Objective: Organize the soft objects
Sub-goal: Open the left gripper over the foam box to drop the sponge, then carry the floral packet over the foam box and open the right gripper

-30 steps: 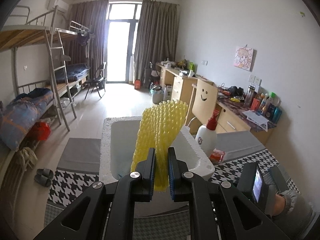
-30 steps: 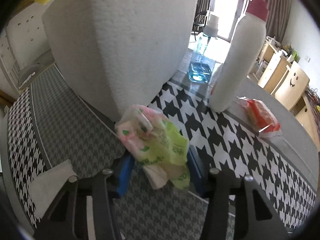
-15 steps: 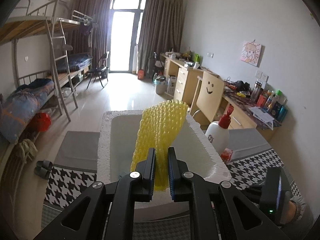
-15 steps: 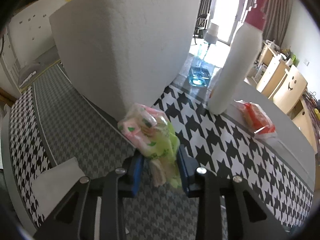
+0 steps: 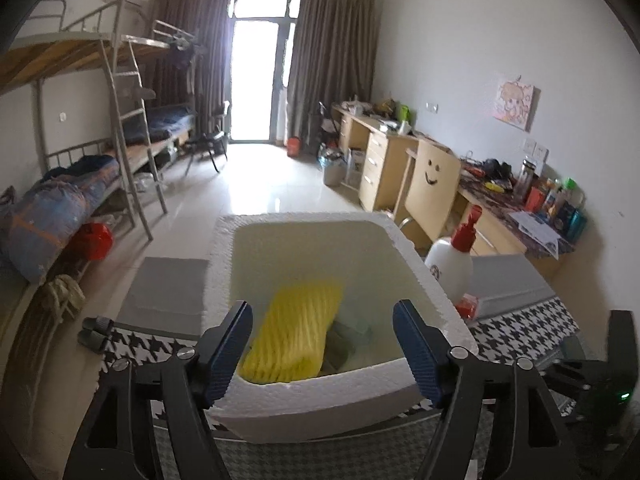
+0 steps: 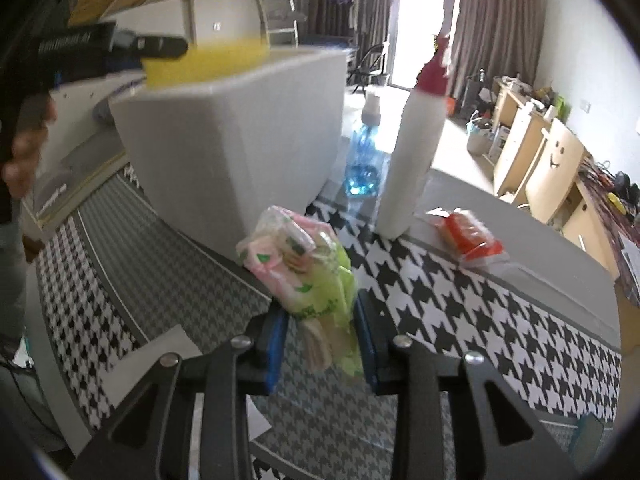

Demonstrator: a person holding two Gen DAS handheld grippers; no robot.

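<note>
My left gripper (image 5: 322,320) hangs over the near rim of the white foam box (image 5: 320,404), its jaws opening wide with nothing pressed between the pads. The yellow bubble sheet (image 5: 296,336) lies blurred inside the box, below the fingers. In the right wrist view the same box (image 6: 232,152) stands on the houndstooth cloth, and a yellow blur (image 6: 216,60) shows at its top. My right gripper (image 6: 320,320) is shut on a pink and green packet of tissues (image 6: 296,256), held just above the cloth beside the box.
A white pump bottle with a red top (image 6: 416,140) stands right of the box, with a red packet (image 6: 468,236) beside it and a blue water bottle (image 6: 366,160) behind. White paper (image 6: 156,356) lies on the cloth at left. Desks and a bunk bed line the room.
The left jaws have opened and the yellow sheet has dropped into the foam box. The right jaws closed on the tissue packet and lifted it off the cloth.
</note>
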